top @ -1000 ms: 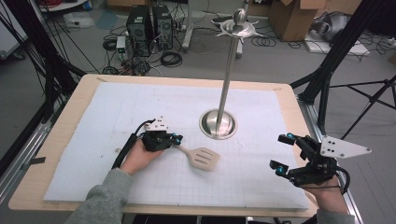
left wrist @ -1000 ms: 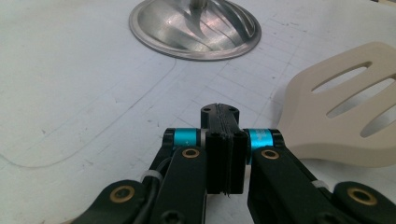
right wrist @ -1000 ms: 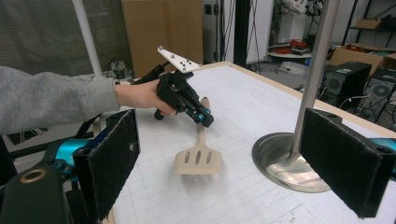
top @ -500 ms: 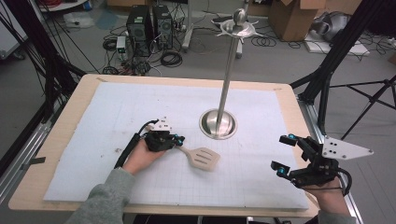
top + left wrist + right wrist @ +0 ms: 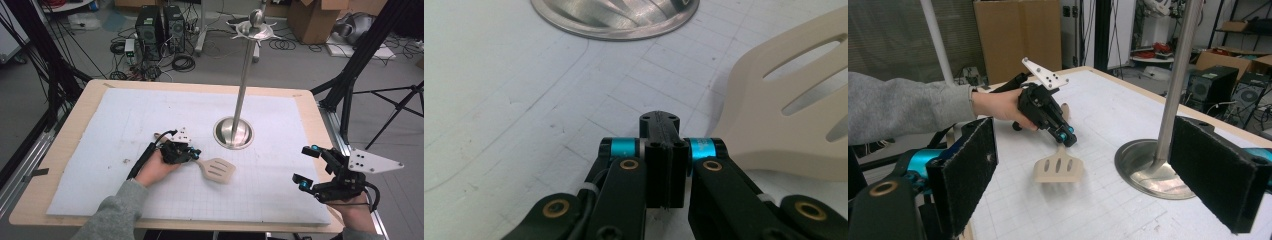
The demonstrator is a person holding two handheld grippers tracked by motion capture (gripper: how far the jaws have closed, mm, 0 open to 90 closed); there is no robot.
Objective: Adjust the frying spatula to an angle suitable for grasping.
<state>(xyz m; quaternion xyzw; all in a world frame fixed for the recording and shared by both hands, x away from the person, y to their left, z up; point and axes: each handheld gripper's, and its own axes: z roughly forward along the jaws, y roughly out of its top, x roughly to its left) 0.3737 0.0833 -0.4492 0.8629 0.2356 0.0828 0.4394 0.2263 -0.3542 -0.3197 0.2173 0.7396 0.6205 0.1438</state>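
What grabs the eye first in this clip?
The tall steel stand rising from its round base at mid-table. Just in front of it, the left tool is shut on the handle of a beige slotted spatula lying on the white mat. The right tool hangs open at the table's near right corner.

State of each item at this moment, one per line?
Left gripper: jaws shut on the spatula's handle.
Spatula: slotted blade low over the mat; contact unclear.
Right gripper: jaws wide open, holding nothing.
Metal stand: upright on its round base, nothing hanging on it.
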